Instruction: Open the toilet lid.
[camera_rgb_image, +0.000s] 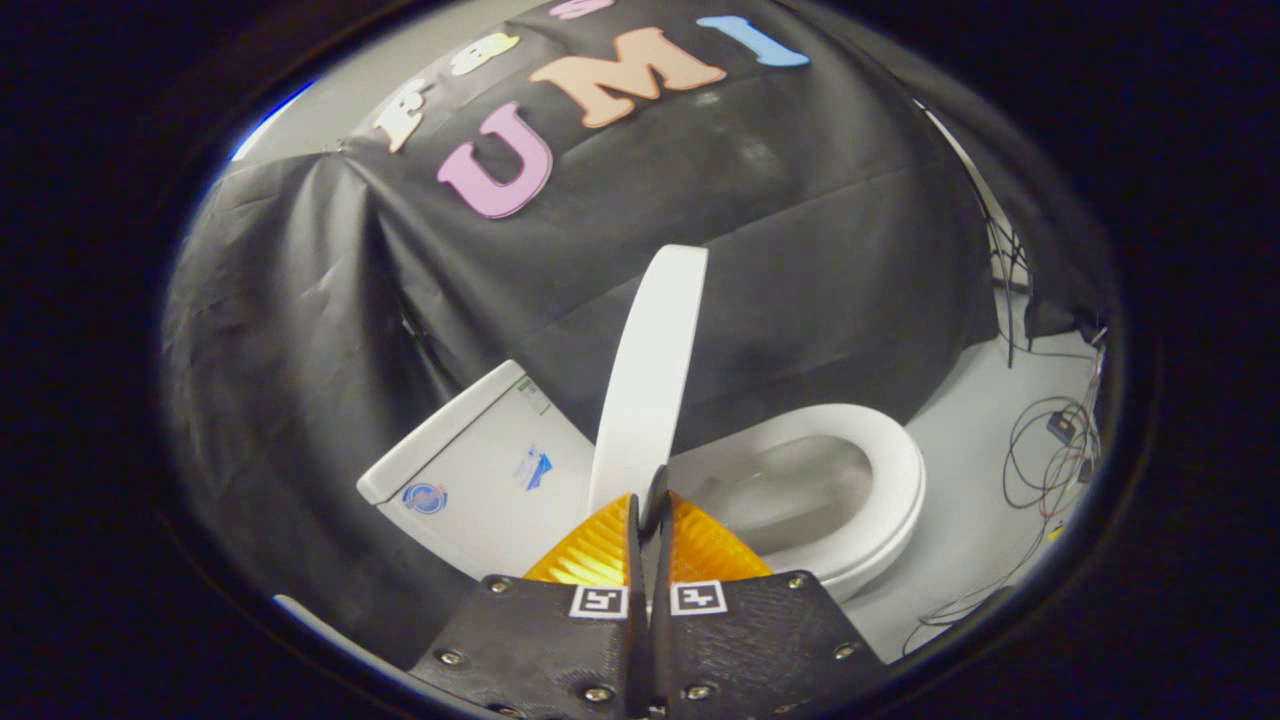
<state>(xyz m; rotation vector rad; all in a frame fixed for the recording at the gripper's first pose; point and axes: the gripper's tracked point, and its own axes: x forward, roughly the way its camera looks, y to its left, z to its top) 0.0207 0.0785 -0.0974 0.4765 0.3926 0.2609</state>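
Lid: the white oval plastic toilet lid (650, 370) stands raised, near upright and seen edge-on, rising just ahead of my fingers; its lower edge sits in the narrow gap between them.
Tool: my tool (650, 510) has its fingers drawn almost together, pinching the lid's lower edge from both sides.
Seat: the white ring-shaped toilet seat (895, 480) lies flat on the bowl, right of the lid, with the grey hollow of the bowl inside it.
Tank: the white boxy cistern (470, 470) sits left of the lid, stickers on its face.
Wall: the crumpled black cloth backdrop (800, 200) hangs behind the toilet.
Floor: the pale grey floor (960, 540) spreads beyond the seat, with loose dark cables (1050, 450) coiled on it to the right.
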